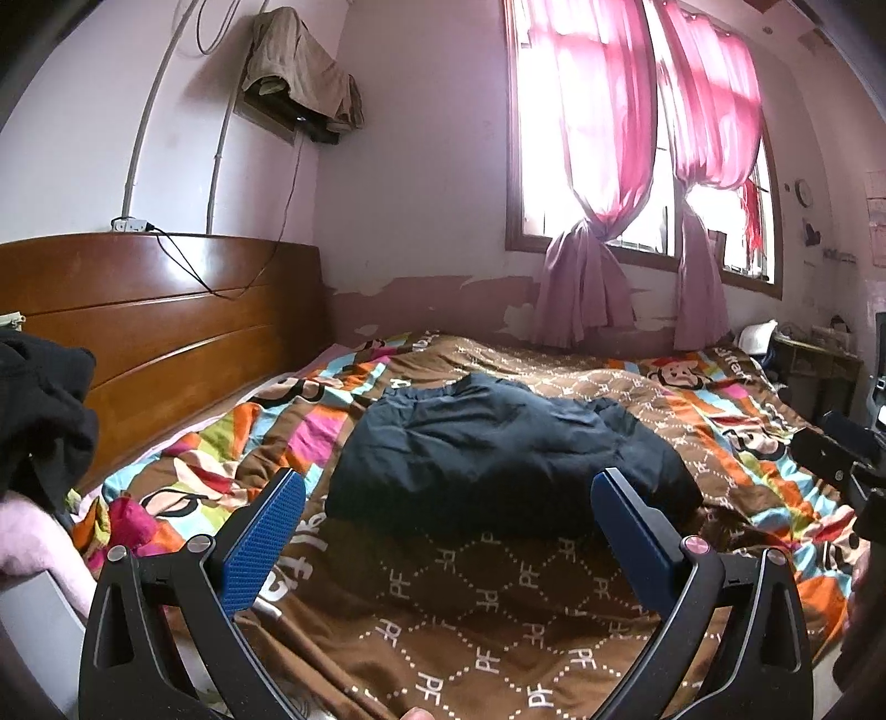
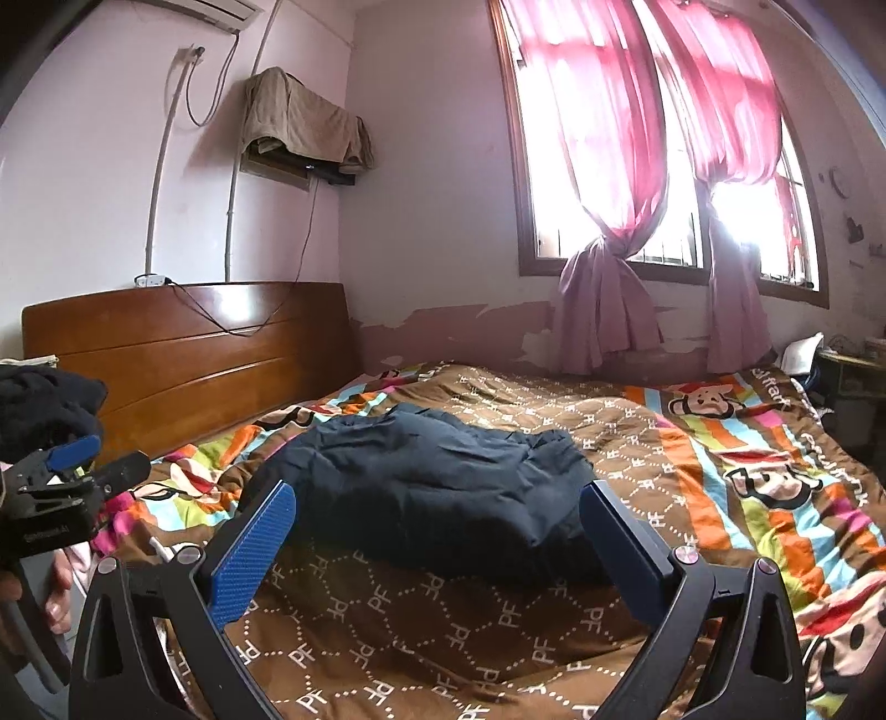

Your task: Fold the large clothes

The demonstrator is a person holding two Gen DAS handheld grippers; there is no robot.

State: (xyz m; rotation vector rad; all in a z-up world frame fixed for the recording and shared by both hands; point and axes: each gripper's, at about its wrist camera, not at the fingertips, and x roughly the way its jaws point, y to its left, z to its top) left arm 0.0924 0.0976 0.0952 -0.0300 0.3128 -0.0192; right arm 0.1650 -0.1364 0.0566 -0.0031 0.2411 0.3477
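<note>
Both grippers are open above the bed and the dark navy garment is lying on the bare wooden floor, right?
Not quite. The left gripper and right gripper are open, but the dark navy garment lies on the patterned bedspread, as both wrist views show.

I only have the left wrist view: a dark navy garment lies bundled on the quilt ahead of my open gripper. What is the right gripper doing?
Observer: The right gripper is open and empty, pointing at the dark navy garment, which lies just past its fingertips.
Operator: Anything lying near it that I should avoid?
Observer: Yes, a small white stick-like object lies on the brown patterned quilt, just left of that gripper's left finger. I cannot tell what it is.
Operator: What do the pipes on the wall above the headboard run to?
Observer: A white air conditioner is mounted at the top of the wall, above your frame.
</note>
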